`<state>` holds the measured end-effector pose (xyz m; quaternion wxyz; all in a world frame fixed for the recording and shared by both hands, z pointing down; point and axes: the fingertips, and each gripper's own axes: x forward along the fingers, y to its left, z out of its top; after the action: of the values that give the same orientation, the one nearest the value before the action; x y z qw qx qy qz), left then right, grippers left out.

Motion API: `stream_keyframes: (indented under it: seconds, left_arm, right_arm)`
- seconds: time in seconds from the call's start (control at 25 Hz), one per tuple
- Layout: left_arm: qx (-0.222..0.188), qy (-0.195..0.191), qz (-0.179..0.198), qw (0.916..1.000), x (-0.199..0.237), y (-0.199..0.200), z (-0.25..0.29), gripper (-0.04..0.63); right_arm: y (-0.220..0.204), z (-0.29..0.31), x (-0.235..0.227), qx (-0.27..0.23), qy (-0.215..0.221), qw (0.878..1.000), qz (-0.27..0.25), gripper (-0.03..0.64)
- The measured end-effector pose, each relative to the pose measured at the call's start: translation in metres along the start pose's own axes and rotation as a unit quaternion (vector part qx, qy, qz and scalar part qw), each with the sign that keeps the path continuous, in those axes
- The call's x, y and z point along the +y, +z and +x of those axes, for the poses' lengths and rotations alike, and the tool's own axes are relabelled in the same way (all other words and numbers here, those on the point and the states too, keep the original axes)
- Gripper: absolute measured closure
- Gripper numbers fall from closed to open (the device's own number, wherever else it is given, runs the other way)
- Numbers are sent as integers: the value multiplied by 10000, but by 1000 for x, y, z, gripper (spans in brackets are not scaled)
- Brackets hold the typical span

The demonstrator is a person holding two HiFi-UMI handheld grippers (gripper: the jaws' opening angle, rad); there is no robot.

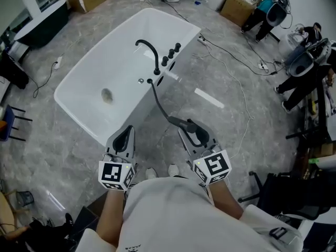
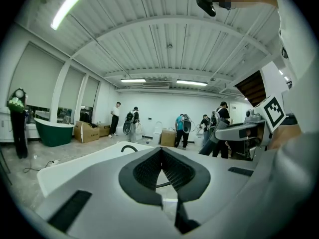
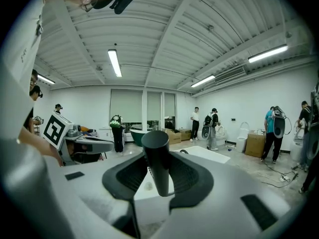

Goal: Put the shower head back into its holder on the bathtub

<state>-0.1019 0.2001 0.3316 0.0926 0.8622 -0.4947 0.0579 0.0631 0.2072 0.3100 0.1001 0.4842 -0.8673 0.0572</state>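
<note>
The white bathtub (image 1: pixel 86 80) stands on the grey floor ahead of me. Its black curved faucet (image 1: pixel 148 49) and black knobs (image 1: pixel 171 53) sit on the right rim. A black hose (image 1: pixel 157 101) runs from that rim down to the black shower head (image 1: pixel 185 123). My right gripper (image 1: pixel 191 130) is shut on the shower head's handle (image 3: pixel 156 158), which stands upright between the pads. This gripper hangs in the air off the tub's near right corner. My left gripper (image 1: pixel 124 136) hovers at the tub's near end, shut with nothing in it; its pads (image 2: pixel 144 171) meet at the tips. I cannot make out the holder.
Cables (image 1: pixel 231 56) trail over the floor right of the tub, beside a white strip (image 1: pixel 209 97). People (image 1: pixel 265 7) with gear stand at the far right near cardboard boxes (image 1: pixel 239 7). A blue chair (image 1: pixel 8 124) is at the left edge, a dark green tub (image 2: pixel 52 132) farther off.
</note>
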Motion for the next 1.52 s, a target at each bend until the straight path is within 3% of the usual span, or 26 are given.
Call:
stream_keyframes:
  seconds: [0.8, 1.52]
  left_arm:
    - [51, -249, 13, 9997, 39, -10, -18, 583]
    - [107, -215, 98, 9997, 53, 8, 70, 583]
  right_arm:
    - [14, 21, 20, -65, -291, 9995, -90, 472]
    - [58, 78, -41, -444, -7, 9987, -242, 472]
